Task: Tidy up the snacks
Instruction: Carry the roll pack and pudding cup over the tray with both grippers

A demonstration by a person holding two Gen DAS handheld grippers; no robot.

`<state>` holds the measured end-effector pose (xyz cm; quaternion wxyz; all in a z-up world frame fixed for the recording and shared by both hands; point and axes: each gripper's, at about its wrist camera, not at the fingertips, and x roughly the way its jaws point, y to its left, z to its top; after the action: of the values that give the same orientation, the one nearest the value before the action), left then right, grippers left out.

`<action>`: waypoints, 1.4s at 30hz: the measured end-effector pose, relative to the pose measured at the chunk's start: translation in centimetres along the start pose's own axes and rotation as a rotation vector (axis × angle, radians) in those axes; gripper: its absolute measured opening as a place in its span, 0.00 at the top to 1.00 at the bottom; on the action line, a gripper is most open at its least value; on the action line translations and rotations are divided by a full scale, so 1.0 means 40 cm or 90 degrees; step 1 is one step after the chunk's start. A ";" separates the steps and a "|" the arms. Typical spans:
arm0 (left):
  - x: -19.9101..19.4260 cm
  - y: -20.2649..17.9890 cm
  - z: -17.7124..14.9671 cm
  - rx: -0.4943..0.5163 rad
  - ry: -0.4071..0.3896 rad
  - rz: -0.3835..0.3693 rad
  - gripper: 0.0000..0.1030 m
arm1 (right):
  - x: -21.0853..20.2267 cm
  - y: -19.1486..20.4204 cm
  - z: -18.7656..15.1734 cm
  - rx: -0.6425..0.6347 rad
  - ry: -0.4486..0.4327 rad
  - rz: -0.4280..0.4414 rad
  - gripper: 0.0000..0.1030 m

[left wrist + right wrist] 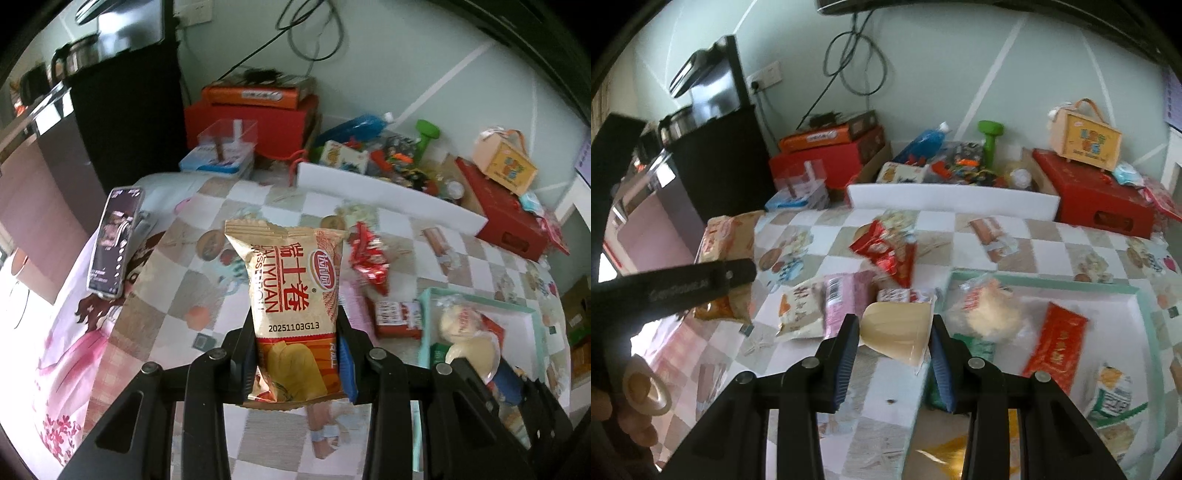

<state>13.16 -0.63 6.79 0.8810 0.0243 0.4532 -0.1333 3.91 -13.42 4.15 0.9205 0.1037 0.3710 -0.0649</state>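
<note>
Two claws loaded: left gripper (298,363) clamps Swiss-roll packet (291,295), right gripper (894,345) pinches cream wedge packet (897,328). Risk: slick wrappers slipping before reaching tray (1145,295) at table's right edge.

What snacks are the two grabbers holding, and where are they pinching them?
The left hand-held gripper pinches a tan snack packet by its lower half. The right hand-held gripper pinches a pale yellow wrapped snack by its sides.

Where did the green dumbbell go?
The green dumbbell stands at the back by the wall, between the blue bottle and the red box, in the right wrist view.
</note>
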 end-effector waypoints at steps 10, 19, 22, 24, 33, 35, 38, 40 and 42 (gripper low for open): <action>-0.043 -0.166 -0.024 0.092 -0.025 -0.075 0.63 | -0.082 -0.216 0.014 0.113 -0.047 -0.097 0.61; -0.047 -0.313 -0.077 0.174 -0.013 -0.117 0.63 | -0.141 -0.403 -0.015 0.230 -0.063 -0.157 0.61; -0.038 -0.359 -0.099 0.202 -0.004 -0.130 0.63 | -0.153 -0.444 -0.028 0.254 -0.063 -0.171 0.61; -0.032 -0.384 -0.112 0.216 -0.001 -0.135 0.63 | -0.160 -0.466 -0.036 0.265 -0.063 -0.178 0.61; 0.013 -0.474 -0.151 0.264 0.016 -0.159 0.63 | -0.145 -0.516 -0.061 0.293 -0.049 -0.188 0.60; 0.022 -0.481 -0.158 0.267 0.019 -0.160 0.63 | -0.132 -0.520 -0.065 0.294 -0.044 -0.189 0.60; 0.043 -0.488 -0.163 0.271 0.027 -0.155 0.63 | -0.109 -0.525 -0.068 0.293 -0.039 -0.183 0.60; 0.057 -0.493 -0.167 0.273 0.034 -0.156 0.63 | -0.088 -0.527 -0.071 0.292 -0.029 -0.181 0.60; 0.065 -0.499 -0.171 0.276 0.034 -0.157 0.63 | -0.065 -0.531 -0.075 0.294 -0.019 -0.181 0.60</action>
<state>4.07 -19.28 2.24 0.8200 0.1608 0.4369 -0.3329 -4.14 -33.20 0.83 0.8595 0.2566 0.3440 -0.2777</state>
